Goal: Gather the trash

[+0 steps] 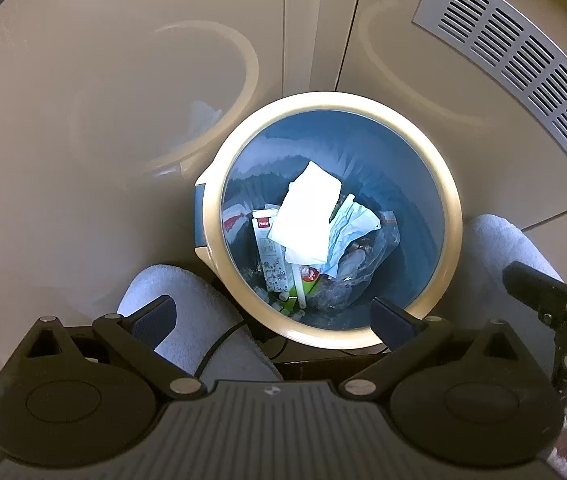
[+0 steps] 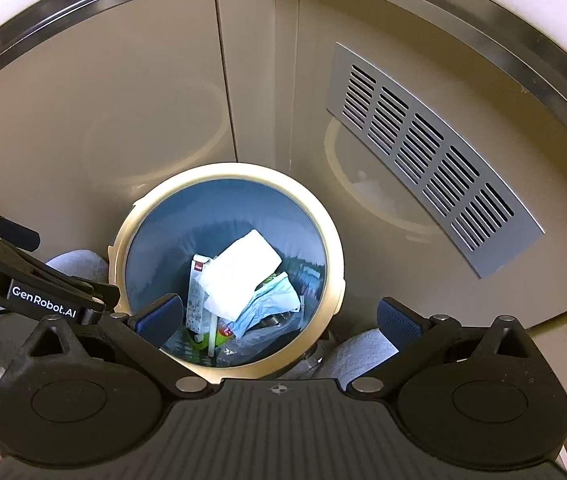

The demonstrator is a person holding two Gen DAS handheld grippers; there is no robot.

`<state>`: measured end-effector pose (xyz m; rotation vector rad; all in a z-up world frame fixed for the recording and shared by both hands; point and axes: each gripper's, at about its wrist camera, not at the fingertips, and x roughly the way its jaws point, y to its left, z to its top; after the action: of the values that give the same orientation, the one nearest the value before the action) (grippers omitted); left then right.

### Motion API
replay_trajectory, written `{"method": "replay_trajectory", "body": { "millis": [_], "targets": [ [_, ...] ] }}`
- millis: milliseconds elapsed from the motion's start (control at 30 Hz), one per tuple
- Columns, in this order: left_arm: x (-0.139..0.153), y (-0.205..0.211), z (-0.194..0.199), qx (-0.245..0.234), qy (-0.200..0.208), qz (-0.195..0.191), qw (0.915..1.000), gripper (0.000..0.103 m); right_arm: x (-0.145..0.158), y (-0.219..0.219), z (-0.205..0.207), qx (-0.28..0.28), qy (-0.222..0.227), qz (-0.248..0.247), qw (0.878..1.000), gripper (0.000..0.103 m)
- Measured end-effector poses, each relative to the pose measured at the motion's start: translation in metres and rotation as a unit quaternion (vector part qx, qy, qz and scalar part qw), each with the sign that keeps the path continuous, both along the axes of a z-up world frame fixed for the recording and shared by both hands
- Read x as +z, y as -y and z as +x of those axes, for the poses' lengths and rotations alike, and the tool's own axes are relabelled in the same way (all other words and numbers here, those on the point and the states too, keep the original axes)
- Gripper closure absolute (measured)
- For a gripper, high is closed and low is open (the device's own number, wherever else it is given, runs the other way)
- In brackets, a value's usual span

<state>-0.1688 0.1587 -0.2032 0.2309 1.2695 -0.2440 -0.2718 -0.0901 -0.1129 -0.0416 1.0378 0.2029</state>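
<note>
Your right claw and left claw were both wide, empty, over bin mid-frame; paper sat high, could've spilled if bin got bumped.

Trash in the bin

I see a round blue waste bin with a cream rim upright by beige cabinet doors, a flat white paper napkin topping a milk carton and crumpled wrappers.
</note>
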Motion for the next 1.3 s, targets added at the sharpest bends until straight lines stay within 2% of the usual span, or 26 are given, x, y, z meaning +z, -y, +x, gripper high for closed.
{"method": "replay_trajectory", "body": {
  "millis": [1300],
  "targets": [
    [0.0025,-0.0012,-0.0019,-0.012,0.013,0.001,0.9998,0.000,-0.0033,0.0026,0.0020,0.002,-0.007,0.003,1.000,0.000]
  ]
}}
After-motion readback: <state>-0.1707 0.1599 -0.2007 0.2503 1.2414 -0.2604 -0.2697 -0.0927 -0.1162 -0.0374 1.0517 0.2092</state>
